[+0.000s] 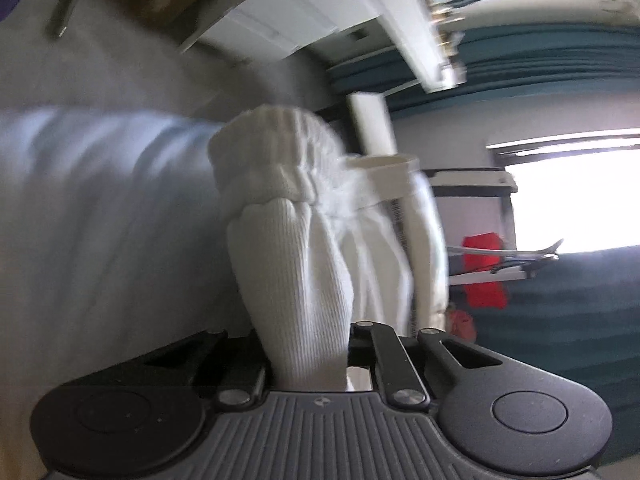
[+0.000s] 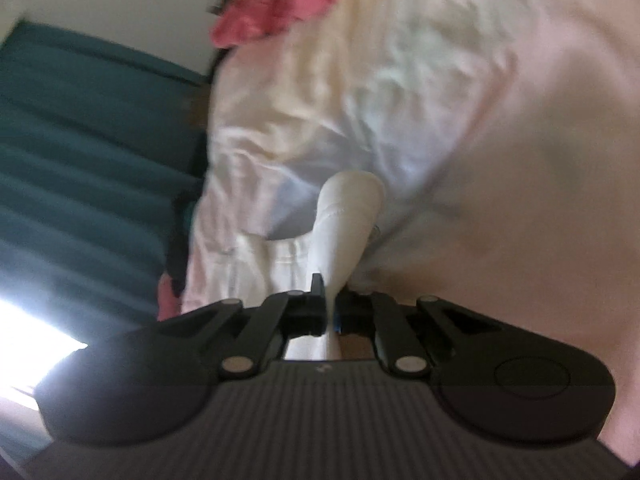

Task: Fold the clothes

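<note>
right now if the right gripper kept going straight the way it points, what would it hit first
Most likely the rumpled white bedding straight ahead. The right gripper is shut on a fold of white garment, which sticks out in front of it, so the cloth would touch first. The blur makes depth uncertain.

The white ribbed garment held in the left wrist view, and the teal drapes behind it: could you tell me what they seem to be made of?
The white ribbed garment looks like soft knitted fabric, probably cotton: fine vertical ribs and a gathered elastic band show. The teal drapes look like matte woven cloth hanging in long folds; blur leaves the weave uncertain.
</note>
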`<action>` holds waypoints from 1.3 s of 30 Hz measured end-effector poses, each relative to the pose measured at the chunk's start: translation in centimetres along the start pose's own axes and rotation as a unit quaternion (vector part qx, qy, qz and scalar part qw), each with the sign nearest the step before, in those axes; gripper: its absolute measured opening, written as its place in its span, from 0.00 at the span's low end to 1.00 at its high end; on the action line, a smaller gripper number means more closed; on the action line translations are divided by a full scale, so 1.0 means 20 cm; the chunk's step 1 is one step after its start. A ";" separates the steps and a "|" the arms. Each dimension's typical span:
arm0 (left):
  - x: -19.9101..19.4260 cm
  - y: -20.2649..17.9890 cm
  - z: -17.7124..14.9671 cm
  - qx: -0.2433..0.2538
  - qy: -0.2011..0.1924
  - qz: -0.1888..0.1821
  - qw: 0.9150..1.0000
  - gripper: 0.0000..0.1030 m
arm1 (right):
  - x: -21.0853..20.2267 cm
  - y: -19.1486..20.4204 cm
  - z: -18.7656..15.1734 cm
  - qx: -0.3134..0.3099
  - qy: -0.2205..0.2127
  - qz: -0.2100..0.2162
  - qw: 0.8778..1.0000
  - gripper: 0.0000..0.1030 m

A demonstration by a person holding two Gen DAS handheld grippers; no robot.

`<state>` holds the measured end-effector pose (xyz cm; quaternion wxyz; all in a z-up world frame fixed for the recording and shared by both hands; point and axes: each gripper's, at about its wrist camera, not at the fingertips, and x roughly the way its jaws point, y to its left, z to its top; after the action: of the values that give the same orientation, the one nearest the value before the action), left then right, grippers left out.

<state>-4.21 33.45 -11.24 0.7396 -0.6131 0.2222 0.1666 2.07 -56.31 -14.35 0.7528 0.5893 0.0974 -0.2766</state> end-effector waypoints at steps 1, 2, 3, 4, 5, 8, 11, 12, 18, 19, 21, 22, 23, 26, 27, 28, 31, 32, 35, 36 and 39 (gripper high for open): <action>-0.02 -0.03 0.00 0.011 -0.007 -0.008 1.000 0.09 | -0.03 0.01 0.00 -0.005 -0.005 0.006 1.000 0.06; -0.02 -0.06 0.01 0.018 -0.011 -0.014 1.000 0.09 | -0.07 0.03 0.00 -0.008 -0.009 0.011 1.000 0.06; -0.03 -0.09 0.02 0.026 -0.014 -0.019 0.999 0.09 | -0.09 0.03 0.01 -0.012 -0.012 0.014 1.000 0.06; -0.04 -0.12 0.03 0.031 -0.015 -0.022 0.999 0.09 | -0.10 0.04 0.02 -0.015 -0.013 0.015 1.000 0.06; -0.05 -0.15 0.04 0.036 -0.016 -0.024 0.999 0.09 | -0.11 0.05 0.03 -0.017 -0.013 0.016 1.000 0.06; -0.04 -0.26 0.05 0.058 -0.023 -0.033 0.997 0.09 | -0.13 0.11 0.04 -0.024 -0.012 0.025 0.999 0.06; -0.01 -0.41 0.05 0.089 -0.035 -0.043 0.994 0.09 | -0.09 0.26 0.04 -0.069 -0.021 0.046 0.996 0.06; 0.02 -0.46 0.05 0.094 -0.037 -0.048 0.994 0.09 | -0.07 0.33 0.03 -0.088 -0.024 0.054 0.994 0.06; 0.47 -0.82 0.16 0.141 -0.028 -0.061 0.988 0.10 | 0.32 0.80 -0.01 -0.191 -0.029 0.051 0.980 0.06; 0.58 -0.88 0.17 0.145 -0.026 -0.058 0.987 0.10 | 0.43 0.88 -0.03 -0.207 -0.028 0.045 0.977 0.06; 0.80 -0.98 0.20 0.158 -0.022 -0.049 0.986 0.10 | 0.66 1.02 -0.08 -0.230 -0.026 0.035 0.972 0.06; 0.91 -1.01 0.21 0.166 -0.021 -0.044 0.985 0.10 | 0.78 1.09 -0.11 -0.240 -0.024 0.029 0.970 0.06; 1.02 -1.05 0.22 0.174 -0.020 -0.040 0.984 0.10 | 0.90 1.14 -0.15 -0.247 -0.022 0.022 0.969 0.06; 1.36 -1.08 0.25 0.181 -0.005 -0.012 0.983 0.10 | 1.27 1.21 -0.28 -0.268 -0.017 -0.008 0.963 0.06; 1.46 -1.07 0.26 0.171 0.004 0.000 0.985 0.10 | 1.38 1.22 -0.32 -0.279 -0.015 -0.020 0.960 0.06; 1.53 -1.07 0.27 0.171 0.008 0.009 0.985 0.10 | 1.48 1.22 -0.36 -0.293 -0.014 -0.032 0.956 0.06; 1.73 -1.10 0.28 0.181 0.020 0.036 0.983 0.10 | 1.69 1.16 -0.43 -0.315 -0.016 -0.068 0.947 0.06; 1.77 -1.11 0.28 0.185 0.023 0.040 0.982 0.11 | 1.73 1.14 -0.43 -0.311 -0.010 -0.074 0.947 0.06; 1.84 -1.13 0.29 0.182 0.033 0.048 0.982 0.12 | 1.76 1.09 -0.45 -0.319 -0.005 -0.078 0.945 0.06; 1.86 -1.13 0.29 0.179 0.037 0.051 0.982 0.12 | 1.76 1.09 -0.46 -0.324 -0.006 -0.075 0.943 0.06; 1.87 -1.10 0.30 0.175 0.043 0.046 0.983 0.17 | 1.72 1.07 -0.47 -0.324 -0.006 -0.061 0.944 0.07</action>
<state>39.57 34.16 -11.84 0.8165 -0.4701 0.3078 0.1326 43.57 -54.61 -15.46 0.8852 0.3048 0.2132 -0.2793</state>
